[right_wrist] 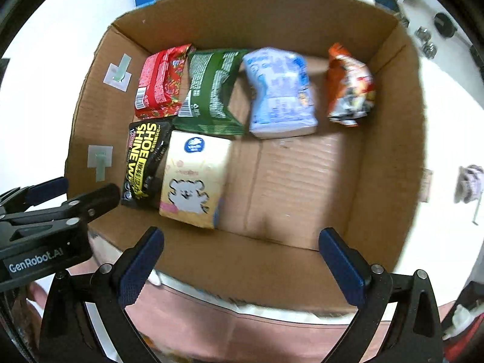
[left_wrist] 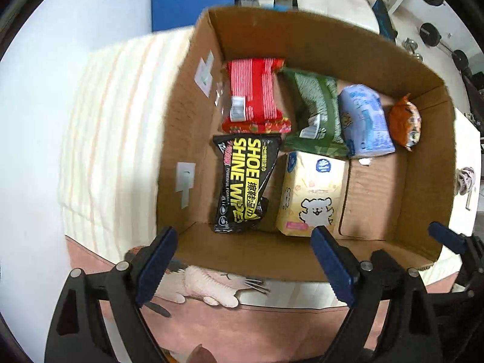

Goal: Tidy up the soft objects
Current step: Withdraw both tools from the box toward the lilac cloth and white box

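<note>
An open cardboard box [left_wrist: 302,39] [right_wrist: 257,15] holds several soft packs. Along its far side lie a red pack [left_wrist: 255,93] [right_wrist: 160,83], a green pack [left_wrist: 317,112] [right_wrist: 211,90], a light blue pack [left_wrist: 364,119] [right_wrist: 279,90] and an orange pack [left_wrist: 405,121] [right_wrist: 349,86]. Nearer are black shoe shine wipes [left_wrist: 245,181] [right_wrist: 143,163] beside a yellow tissue pack [left_wrist: 311,193] [right_wrist: 193,178] with a bear print. My left gripper [left_wrist: 245,239] hangs open above the box's near wall, empty. My right gripper [right_wrist: 242,236] is also open and empty, over the near wall.
The box rests on a bed with a striped sheet [left_wrist: 106,121] and a pink cat-print cover [left_wrist: 211,281]. The box floor's right half [right_wrist: 296,181] is bare. Weights [left_wrist: 429,33] lie on the floor beyond. A knotted cloth [right_wrist: 469,187] sits right of the box.
</note>
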`<state>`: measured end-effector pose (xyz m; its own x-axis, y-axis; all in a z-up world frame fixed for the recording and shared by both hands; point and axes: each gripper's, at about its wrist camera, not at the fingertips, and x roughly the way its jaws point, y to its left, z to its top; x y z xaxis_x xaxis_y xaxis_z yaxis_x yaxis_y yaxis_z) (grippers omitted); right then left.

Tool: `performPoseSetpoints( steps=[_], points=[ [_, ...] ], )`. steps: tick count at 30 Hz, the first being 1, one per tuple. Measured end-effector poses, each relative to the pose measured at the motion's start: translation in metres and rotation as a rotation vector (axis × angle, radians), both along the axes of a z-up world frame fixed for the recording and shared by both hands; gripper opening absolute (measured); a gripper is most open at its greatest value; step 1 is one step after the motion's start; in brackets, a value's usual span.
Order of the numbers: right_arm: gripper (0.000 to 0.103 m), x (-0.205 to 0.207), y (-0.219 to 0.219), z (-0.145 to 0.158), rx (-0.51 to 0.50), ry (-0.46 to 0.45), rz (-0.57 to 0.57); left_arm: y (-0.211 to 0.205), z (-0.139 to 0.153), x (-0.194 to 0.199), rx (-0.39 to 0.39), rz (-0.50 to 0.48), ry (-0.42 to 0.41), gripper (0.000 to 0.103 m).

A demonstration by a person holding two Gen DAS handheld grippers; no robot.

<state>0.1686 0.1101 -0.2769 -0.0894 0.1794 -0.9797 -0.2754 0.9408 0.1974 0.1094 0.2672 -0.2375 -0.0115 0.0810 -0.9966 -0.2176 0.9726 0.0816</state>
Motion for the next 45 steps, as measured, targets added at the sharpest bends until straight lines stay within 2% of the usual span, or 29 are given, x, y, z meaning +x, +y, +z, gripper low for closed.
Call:
performPoseSetpoints(
  steps=[7, 15, 21, 24, 26, 27, 29, 35, 38, 40, 43, 45],
  points=[
    [0.103, -0.019, -0.023, 0.049, 0.024, -0.132, -0.02, -0.017, 0.039, -0.015, 0.037, -0.024, -0.118, 0.09],
    [0.103, -0.051, -0.047, 0.103, 0.066, -0.247, -0.031, -0.03, 0.091, -0.042, 0.017, -0.02, -0.229, 0.09],
    [0.103, -0.061, -0.067, 0.129, 0.117, -0.276, -0.053, -0.042, 0.111, -0.05, 0.008, -0.005, -0.281, 0.09],
    [0.103, -0.061, -0.075, 0.137, 0.138, -0.284, -0.064, -0.05, 0.117, -0.05, 0.028, -0.004, -0.296, 0.091],
    [0.103, -0.06, -0.085, 0.141, 0.161, -0.284, -0.085, -0.058, 0.118, -0.047, 0.027, -0.01, -0.298, 0.095],
    [0.103, -0.059, -0.092, 0.143, 0.175, -0.285, -0.096, -0.062, 0.119, -0.046, 0.026, -0.016, -0.296, 0.103],
    [0.103, -0.057, -0.106, 0.146, 0.192, -0.287, -0.124, -0.072, 0.12, -0.041, 0.021, -0.027, -0.304, 0.103],
    [0.103, -0.045, -0.177, 0.152, 0.175, -0.31, -0.229, -0.139, 0.125, -0.008, -0.018, -0.12, -0.339, 0.103],
    [0.103, -0.037, -0.224, 0.151, 0.139, -0.323, -0.297, -0.189, 0.124, 0.017, -0.05, -0.2, -0.354, 0.103],
    [0.103, -0.031, -0.26, 0.147, 0.103, -0.324, -0.348, -0.234, 0.117, 0.04, -0.067, -0.281, -0.347, 0.103],
    [0.103, -0.018, -0.326, 0.134, 0.034, -0.316, -0.429, -0.29, 0.099, 0.071, -0.021, -0.413, -0.327, 0.103],
    [0.103, -0.009, -0.359, 0.123, -0.013, -0.304, -0.463, -0.339, 0.077, 0.098, 0.015, -0.533, -0.296, 0.103]
  ],
)
